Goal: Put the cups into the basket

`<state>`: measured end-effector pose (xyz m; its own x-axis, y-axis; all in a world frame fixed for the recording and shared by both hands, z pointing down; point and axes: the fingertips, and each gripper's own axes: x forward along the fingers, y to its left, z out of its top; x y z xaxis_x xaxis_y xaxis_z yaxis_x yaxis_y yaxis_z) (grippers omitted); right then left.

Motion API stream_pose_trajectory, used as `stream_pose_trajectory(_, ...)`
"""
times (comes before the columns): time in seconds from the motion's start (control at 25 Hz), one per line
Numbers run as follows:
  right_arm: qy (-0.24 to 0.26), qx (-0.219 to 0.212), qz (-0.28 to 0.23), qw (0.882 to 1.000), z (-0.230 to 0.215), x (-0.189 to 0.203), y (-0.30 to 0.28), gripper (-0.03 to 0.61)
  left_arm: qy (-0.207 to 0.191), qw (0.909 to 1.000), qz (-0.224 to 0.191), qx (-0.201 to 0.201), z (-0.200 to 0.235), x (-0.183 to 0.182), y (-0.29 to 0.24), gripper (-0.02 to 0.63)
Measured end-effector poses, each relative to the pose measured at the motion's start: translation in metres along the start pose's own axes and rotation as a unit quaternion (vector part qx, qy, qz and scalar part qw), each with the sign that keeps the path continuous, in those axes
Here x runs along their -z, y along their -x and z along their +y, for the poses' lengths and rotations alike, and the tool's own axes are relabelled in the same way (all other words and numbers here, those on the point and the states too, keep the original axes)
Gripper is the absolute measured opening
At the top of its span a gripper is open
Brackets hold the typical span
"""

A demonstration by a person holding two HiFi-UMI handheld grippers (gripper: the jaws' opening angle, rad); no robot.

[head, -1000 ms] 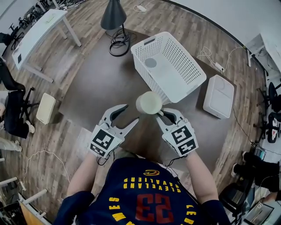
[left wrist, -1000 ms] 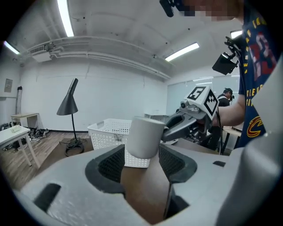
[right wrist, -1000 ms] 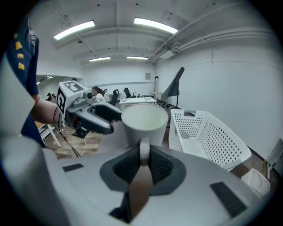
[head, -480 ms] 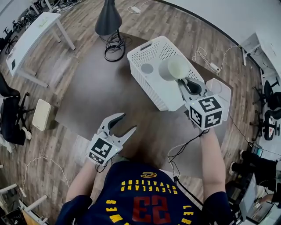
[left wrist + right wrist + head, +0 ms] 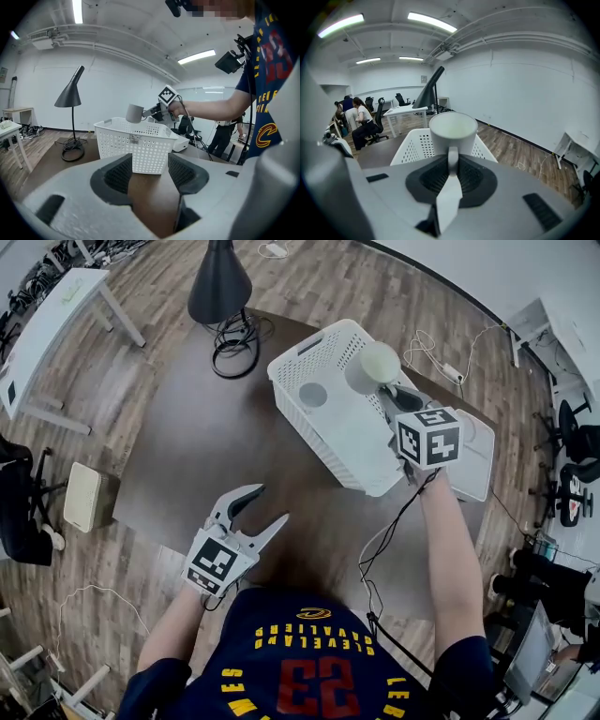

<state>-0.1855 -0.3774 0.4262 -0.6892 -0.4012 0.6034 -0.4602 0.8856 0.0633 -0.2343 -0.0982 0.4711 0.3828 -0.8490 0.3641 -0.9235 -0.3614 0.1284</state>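
My right gripper (image 5: pixel 392 393) is shut on the handle of a white mug (image 5: pixel 373 366), holding it in the air above the white perforated basket (image 5: pixel 323 432). In the right gripper view the mug (image 5: pixel 453 133) stands upright with its handle pinched between the jaws and the basket (image 5: pixel 412 146) below it. A grey cup (image 5: pixel 312 395) lies on the basket's floor. My left gripper (image 5: pixel 261 509) hangs open and empty near the table's front edge. From the left gripper view I see the basket (image 5: pixel 134 143) ahead, with the mug (image 5: pixel 135 113) held over it.
A black floor lamp (image 5: pixel 214 279) with coiled cable stands beyond the brown table (image 5: pixel 202 437). The basket's white lid (image 5: pixel 476 463) lies right of the basket. A white side table (image 5: pixel 56 329) is far left. People sit at desks in the background of the right gripper view.
My right gripper has carried the mug from the table's front up and to the right until it is over the basket. The left gripper drifted slightly down and back.
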Motion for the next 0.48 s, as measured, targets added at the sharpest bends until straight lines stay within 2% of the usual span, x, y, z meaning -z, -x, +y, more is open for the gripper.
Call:
stream_pose_trajectory(0.24, -0.009, 0.014, 0.082, 0.996, -0.012, 0.04, -0.06, 0.044, 0.006, 0.9999, 0.005, 0.011, 0.025, -0.002, -0.007, 0.244)
stream_pose_trajectory(0.48, -0.046, 0.026, 0.15, 0.987, -0.021, 0.087, -0.097, 0.044, 0.025, 0.9995, 0.014, 0.012, 0.047, 0.011, -0.008, 0.244)
